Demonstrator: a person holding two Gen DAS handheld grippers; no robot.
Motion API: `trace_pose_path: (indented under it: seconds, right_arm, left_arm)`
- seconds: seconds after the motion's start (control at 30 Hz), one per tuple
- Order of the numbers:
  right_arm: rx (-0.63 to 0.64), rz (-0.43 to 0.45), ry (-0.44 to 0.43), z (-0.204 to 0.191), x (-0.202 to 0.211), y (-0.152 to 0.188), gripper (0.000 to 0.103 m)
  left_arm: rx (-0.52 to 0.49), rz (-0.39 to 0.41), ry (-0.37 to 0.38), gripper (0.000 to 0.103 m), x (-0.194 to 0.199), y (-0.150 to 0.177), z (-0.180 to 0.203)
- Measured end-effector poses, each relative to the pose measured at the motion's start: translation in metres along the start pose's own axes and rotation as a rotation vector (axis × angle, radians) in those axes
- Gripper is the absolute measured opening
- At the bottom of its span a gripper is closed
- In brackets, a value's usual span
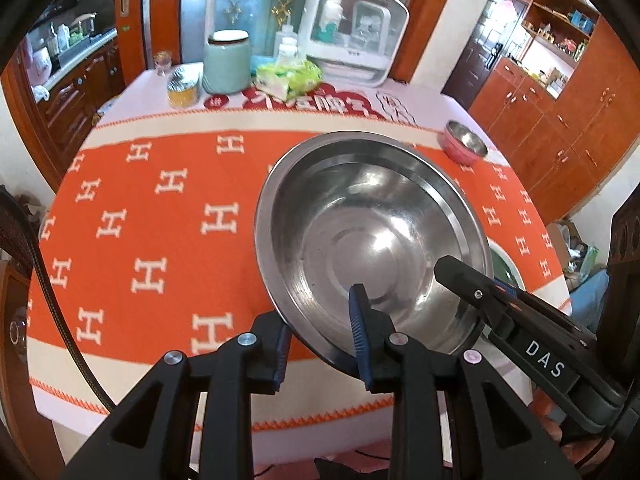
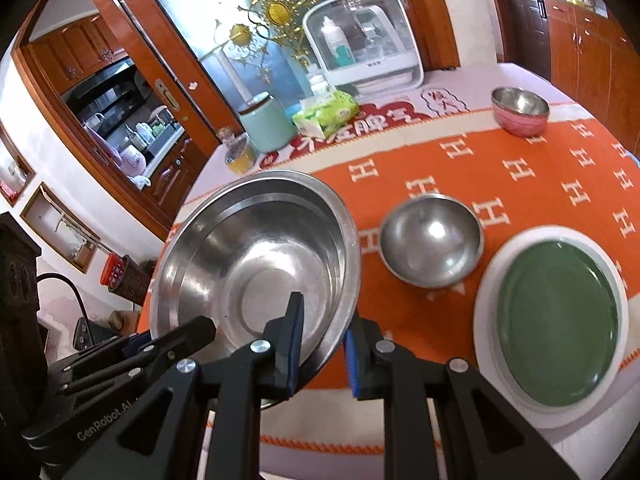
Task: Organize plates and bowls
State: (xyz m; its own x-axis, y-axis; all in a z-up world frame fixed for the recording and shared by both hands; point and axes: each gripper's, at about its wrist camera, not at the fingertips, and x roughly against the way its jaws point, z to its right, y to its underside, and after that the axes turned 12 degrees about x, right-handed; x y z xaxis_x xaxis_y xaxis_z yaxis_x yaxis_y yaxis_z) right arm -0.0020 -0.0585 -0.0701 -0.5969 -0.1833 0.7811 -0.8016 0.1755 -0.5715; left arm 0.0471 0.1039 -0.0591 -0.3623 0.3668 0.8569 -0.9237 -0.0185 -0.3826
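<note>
Left gripper (image 1: 322,344) fingers clenched on the near rim of the large steel bowl (image 1: 372,240), one blue pad inside the bowl, the other outside under the rim. Right gripper (image 2: 322,350) fingers clamp the same bowl (image 2: 256,256) at its near-right rim, again one pad inside and one outside. Both grippers carry it together; the bowl sits tilted, above the counter (image 1: 160,208) with its orange H-pattern cloth.

Right of the large bowl, on the cloth: a small steel bowl (image 2: 432,240), upright, apart from the big one. Further right and nearer, a green plate (image 2: 556,320) lies on a white plate (image 2: 486,300), both near the counter's edge. A pink bowl with steel inside (image 2: 520,110) stands far right, well apart from the rest.

Far side of the counter: a mint-green canister (image 1: 226,62), a tissue pack (image 1: 288,78), and a white lidded rack (image 1: 354,32).
</note>
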Motion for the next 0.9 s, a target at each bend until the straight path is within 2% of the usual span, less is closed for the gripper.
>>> trace_pose_path:
  seconds: [0.5,0.67,0.9]
  right_arm:
    - [-0.102,-0.216,0.031,0.035,-0.031,0.052,0.018]
    - [-0.140,-0.281,0.048,0.046,-0.043,0.060,0.018]
    - [-0.160,-0.346,0.070,0.049,-0.055,0.063,0.018]
  left_arm:
    - [-0.050,-0.201,-0.047,0.026,-0.058,0.041,0.014]
    - [-0.059,-0.274,-0.042,0.026,-0.082,0.045,0.013]
    - [-0.068,-0.333,-0.042,0.026,-0.101,0.044,0.010]
